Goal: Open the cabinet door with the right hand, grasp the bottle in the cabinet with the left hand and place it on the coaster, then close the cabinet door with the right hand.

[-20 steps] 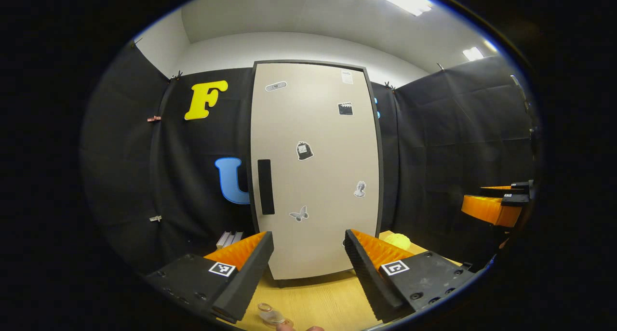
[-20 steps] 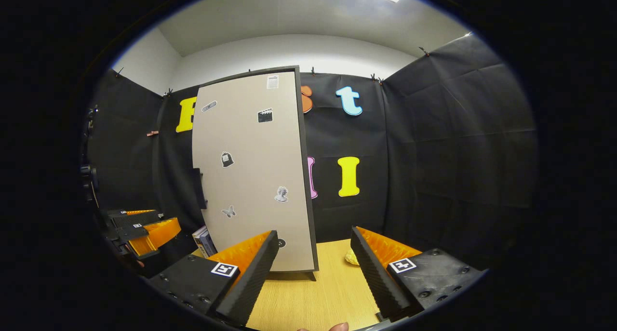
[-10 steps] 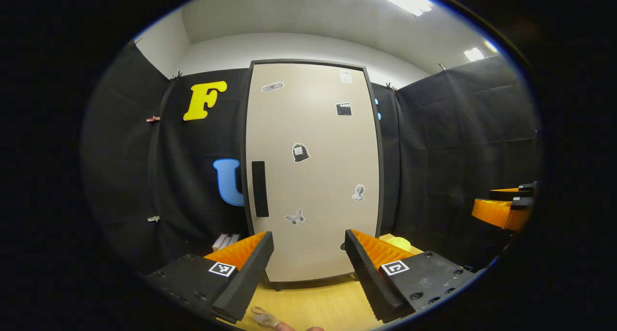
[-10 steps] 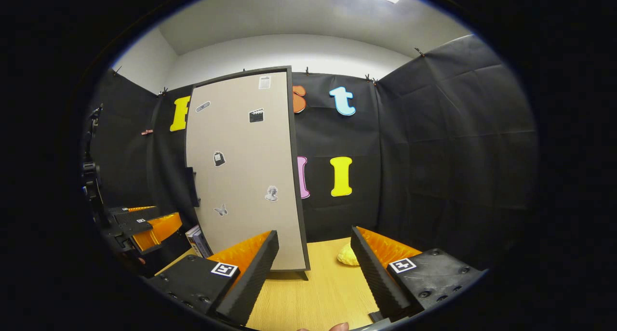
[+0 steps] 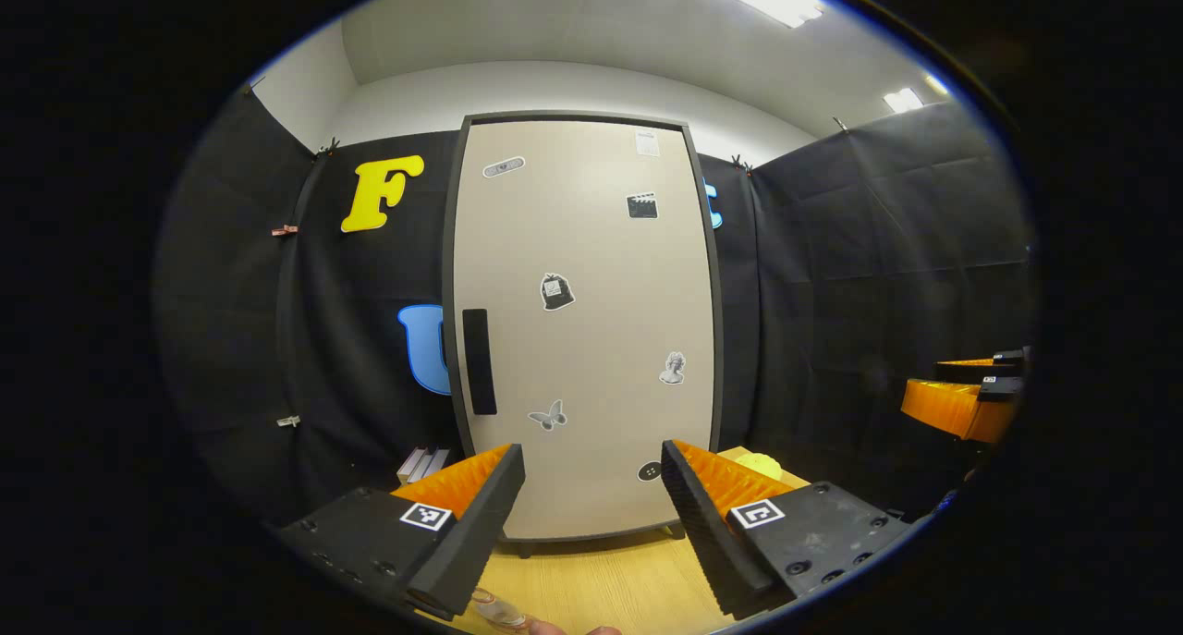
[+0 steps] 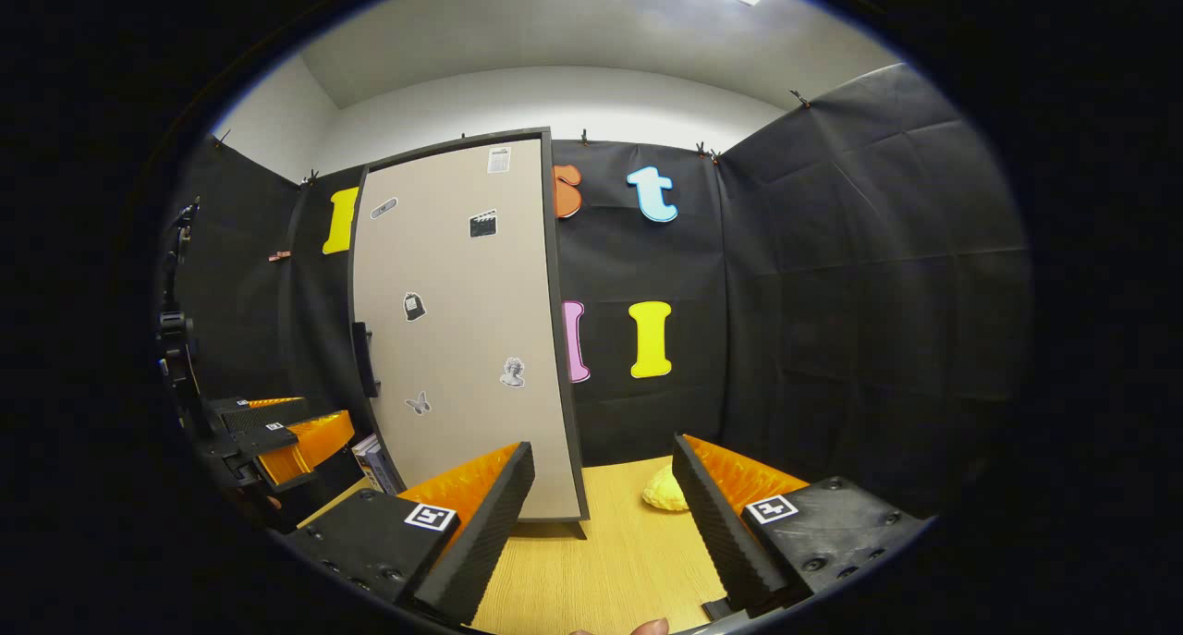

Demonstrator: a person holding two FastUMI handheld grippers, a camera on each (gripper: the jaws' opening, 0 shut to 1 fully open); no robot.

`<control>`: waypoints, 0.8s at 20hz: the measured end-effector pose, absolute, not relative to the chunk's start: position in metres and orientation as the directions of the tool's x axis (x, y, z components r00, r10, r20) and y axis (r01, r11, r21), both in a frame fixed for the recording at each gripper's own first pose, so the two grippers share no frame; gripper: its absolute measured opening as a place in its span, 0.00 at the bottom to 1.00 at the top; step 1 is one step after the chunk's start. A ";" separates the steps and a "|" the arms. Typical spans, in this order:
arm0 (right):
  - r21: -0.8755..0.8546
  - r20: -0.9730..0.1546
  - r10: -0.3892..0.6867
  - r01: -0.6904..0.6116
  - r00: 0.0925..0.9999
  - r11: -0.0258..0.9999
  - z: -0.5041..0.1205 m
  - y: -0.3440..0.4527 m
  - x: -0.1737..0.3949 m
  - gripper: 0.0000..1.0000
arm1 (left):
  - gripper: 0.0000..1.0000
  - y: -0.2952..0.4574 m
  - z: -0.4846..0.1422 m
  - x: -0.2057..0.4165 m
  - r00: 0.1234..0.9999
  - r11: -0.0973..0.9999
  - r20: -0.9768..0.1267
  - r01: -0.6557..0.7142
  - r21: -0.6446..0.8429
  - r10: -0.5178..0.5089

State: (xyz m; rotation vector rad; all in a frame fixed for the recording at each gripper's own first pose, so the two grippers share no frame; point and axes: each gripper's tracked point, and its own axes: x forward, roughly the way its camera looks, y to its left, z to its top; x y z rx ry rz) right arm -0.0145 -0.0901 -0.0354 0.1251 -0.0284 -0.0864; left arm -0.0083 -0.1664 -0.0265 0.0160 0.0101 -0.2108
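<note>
Two grippers hang empty before a closed cabinet. In the left gripper view the left gripper (image 5: 591, 487) holds its fingers spread at the bottom of the frame, over the wooden worktop (image 5: 601, 580) and squarely facing the cabinet door (image 5: 582, 321), likely waiting its turn. In the right gripper view the right gripper (image 6: 601, 496) is likewise released, lower centre, off to the door's side. The dark handle (image 5: 479, 360) sits at the door's left edge (untouched, I judge). The bottle is presumably behind the door, so what the cabinet holds cannot be told. A yellow thing (image 6: 664, 494) lies on the worktop beyond.
</note>
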 end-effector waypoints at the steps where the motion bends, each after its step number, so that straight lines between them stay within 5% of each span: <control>1: 0.127 0.023 -0.088 0.084 0.996 0.988 -0.035 -0.091 -0.015 0.98 | 0.94 -0.168 -0.027 -0.008 0.978 0.978 -0.012 0.208 0.015 -0.207; 16: 0.134 -0.014 -0.079 0.080 0.997 0.988 -0.051 -0.122 -0.006 0.97 | 0.94 -0.195 -0.031 0.000 0.981 0.981 -0.026 0.194 0.010 -0.194</control>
